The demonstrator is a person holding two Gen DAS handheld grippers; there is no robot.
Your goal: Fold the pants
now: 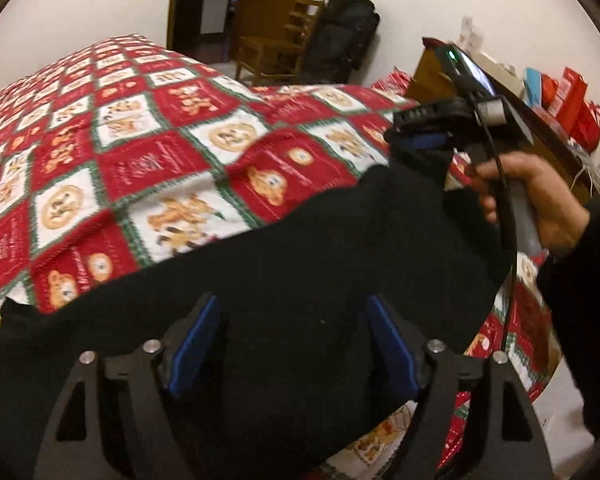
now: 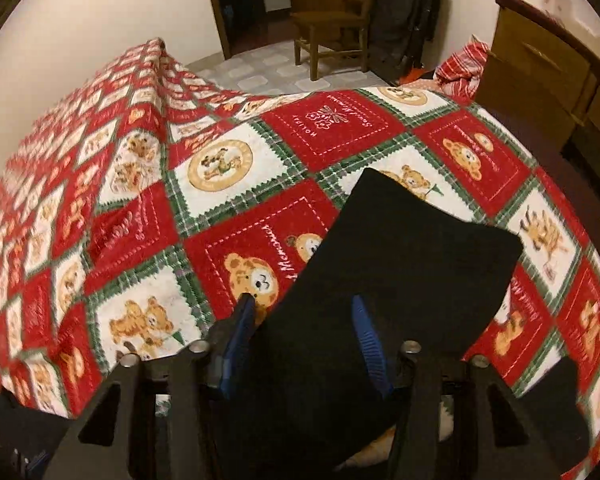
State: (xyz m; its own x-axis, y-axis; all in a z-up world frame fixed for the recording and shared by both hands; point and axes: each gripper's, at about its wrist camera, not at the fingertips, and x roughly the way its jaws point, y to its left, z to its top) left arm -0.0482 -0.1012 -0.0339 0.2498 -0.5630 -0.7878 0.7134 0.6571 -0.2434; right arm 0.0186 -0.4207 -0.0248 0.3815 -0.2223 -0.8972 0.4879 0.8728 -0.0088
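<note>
Black pants [image 1: 300,248] lie across a bed covered by a red, white and green teddy-bear blanket [image 1: 160,168]. My left gripper [image 1: 294,344] hangs over the cloth with its blue pads wide apart. Fabric fills the gap, but the pads do not press on it. At upper right a hand [image 1: 540,200] holds my right gripper [image 1: 416,148], which has one end of the pants lifted off the bed. In the right wrist view the right gripper [image 2: 304,328] has bunched black pants [image 2: 412,248] between its blue pads, and a flat end lies ahead on the blanket [image 2: 228,168].
A wooden chair [image 2: 332,12] and a black bag [image 2: 408,12] stand by the far wall, next to a doorway. A wooden dresser [image 2: 540,72] runs along the bed's right side, with red gift bags [image 1: 572,100] on top. A tiled floor lies beyond the bed.
</note>
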